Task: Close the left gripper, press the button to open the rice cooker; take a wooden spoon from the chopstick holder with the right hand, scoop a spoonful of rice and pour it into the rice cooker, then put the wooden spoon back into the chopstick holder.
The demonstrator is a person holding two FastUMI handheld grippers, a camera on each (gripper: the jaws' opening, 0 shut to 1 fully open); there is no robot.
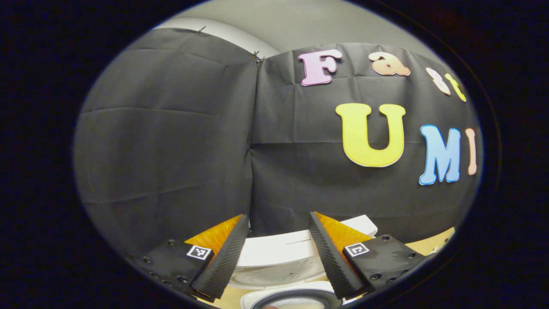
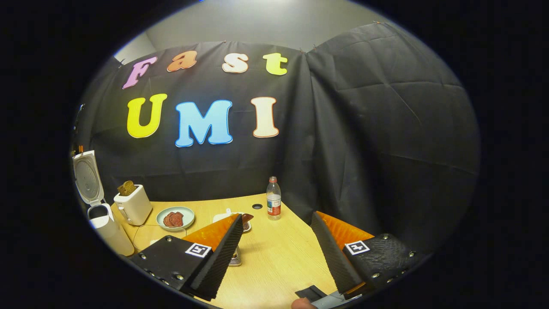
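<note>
Left gripper (image 1: 279, 253): fingers standing apart, holding nothing, hovering above the rice cooker (image 1: 296, 257) at 6 o'clock.
Right gripper (image 2: 276, 253): fingers spread, gripping nothing.
Rice cooker (image 2: 96, 201): sitting lid-up at 9 o'clock on the table (image 2: 279, 253).

Ribbed claw fingers (image 1: 223, 257), screws, sq. marker tags

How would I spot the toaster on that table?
Start at the wooden table and look to its far left, where the white rice cooker stands with its lid up. The toaster beside it is the small white box with browned bread poking out.
</note>
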